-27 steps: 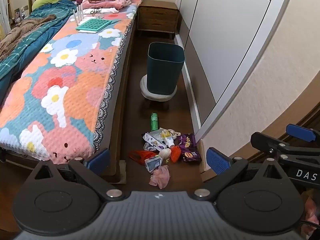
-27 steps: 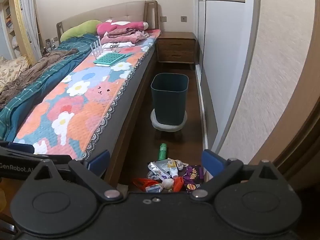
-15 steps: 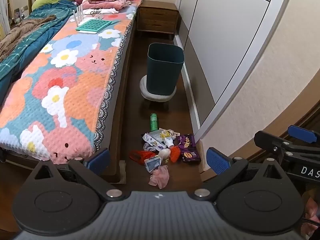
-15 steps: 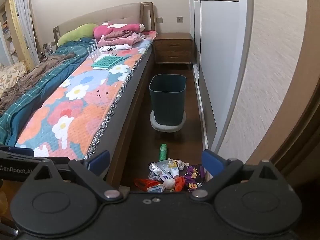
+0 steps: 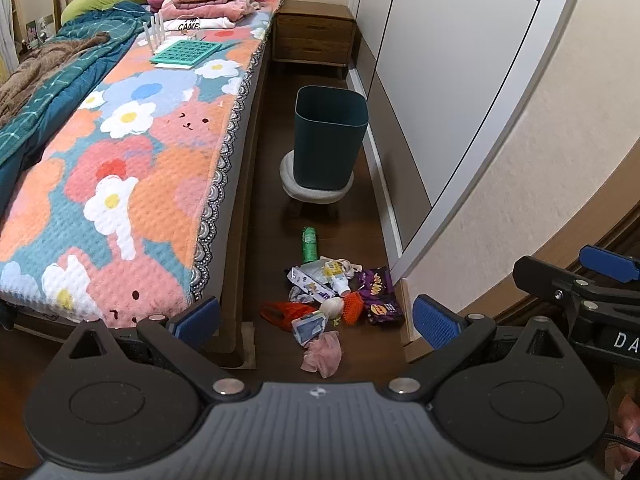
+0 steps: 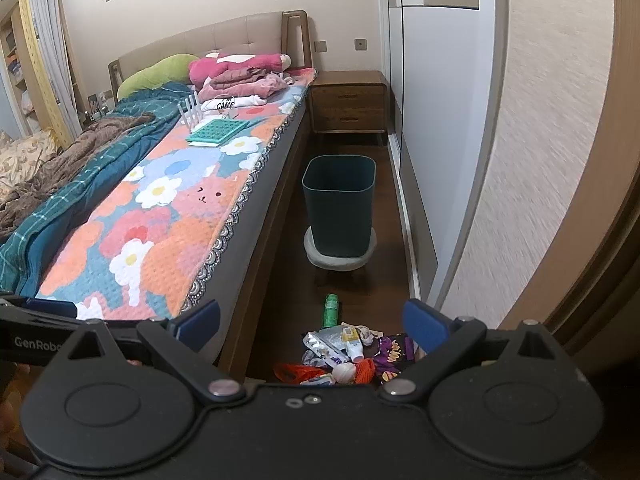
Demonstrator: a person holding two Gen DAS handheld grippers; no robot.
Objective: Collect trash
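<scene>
A heap of trash lies on the dark wood floor between the bed and the wardrobe: a green bottle, a purple snack bag, an orange net, a red bag, a pink crumpled tissue, white wrappers. Beyond it a dark teal bin stands on a low round stool. My left gripper hangs open above the heap, nothing between its blue pads. My right gripper is open too, farther back, with the heap and bin ahead.
A bed with a flowered blanket runs along the left; its wooden frame borders the narrow floor strip. A white wardrobe lines the right. A nightstand stands at the far end. A teal tray lies on the bed.
The right wrist view has tilted up a little, so the trash heap sits lower in it. The left view is almost the same. Both grippers stay open.
</scene>
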